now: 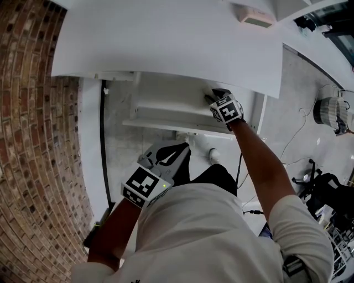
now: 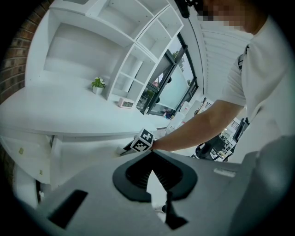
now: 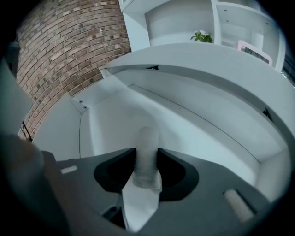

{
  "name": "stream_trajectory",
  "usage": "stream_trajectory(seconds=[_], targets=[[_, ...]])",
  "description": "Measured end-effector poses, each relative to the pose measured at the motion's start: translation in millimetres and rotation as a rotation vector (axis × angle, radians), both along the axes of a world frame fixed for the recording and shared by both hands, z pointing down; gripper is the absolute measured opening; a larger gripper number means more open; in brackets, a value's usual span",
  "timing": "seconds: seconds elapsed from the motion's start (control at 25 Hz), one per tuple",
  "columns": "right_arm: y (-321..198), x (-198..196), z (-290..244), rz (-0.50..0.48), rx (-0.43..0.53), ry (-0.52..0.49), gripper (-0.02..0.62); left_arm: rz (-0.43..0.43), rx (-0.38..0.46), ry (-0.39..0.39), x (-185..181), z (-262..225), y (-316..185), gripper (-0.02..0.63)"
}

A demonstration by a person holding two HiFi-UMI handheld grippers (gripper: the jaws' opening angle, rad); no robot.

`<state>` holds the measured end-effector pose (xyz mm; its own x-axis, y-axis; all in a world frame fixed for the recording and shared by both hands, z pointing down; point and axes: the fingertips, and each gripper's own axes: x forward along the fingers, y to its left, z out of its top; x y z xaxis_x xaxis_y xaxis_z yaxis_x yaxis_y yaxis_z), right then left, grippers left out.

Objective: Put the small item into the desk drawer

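A white drawer (image 1: 166, 113) stands pulled out under the white desk top (image 1: 166, 38). My right gripper (image 1: 213, 97) reaches down into it at its right end. In the right gripper view a small pale, translucent cylinder (image 3: 146, 154) stands between the jaws of the right gripper (image 3: 146, 159), over the drawer's bare floor (image 3: 110, 124). It looks blurred, and the jaws are wide apart and open. My left gripper (image 1: 178, 150) hangs lower, in front of the drawer, near the person's lap. The left gripper (image 2: 151, 162) is shut and holds nothing.
A brick wall (image 1: 27, 138) runs along the left. On the desk are a small clock (image 1: 255, 16) and a potted plant (image 2: 97, 84), with white shelves (image 2: 138, 55) behind. A fan (image 1: 331, 113), cables and a black chair (image 1: 326, 190) stand on the floor at the right.
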<state>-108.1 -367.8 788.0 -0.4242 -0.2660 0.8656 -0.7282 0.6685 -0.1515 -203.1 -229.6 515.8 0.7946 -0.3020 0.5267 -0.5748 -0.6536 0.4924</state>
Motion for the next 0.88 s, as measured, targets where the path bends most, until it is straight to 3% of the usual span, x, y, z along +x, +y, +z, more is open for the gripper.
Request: stream_trajectory(seconds=[0.24,0.88], targets=[[0.9,0.7,-5.6,0.003,0.011,-0.012,0.192,0.011,0.006,0.008,3.0,-1.4,0.4,0.006],[6.7,14.0,-75.1,0.007,0.116,-0.074,0.167,0.062,0.043,0.037,26.2,-16.2,10.2,0.006]])
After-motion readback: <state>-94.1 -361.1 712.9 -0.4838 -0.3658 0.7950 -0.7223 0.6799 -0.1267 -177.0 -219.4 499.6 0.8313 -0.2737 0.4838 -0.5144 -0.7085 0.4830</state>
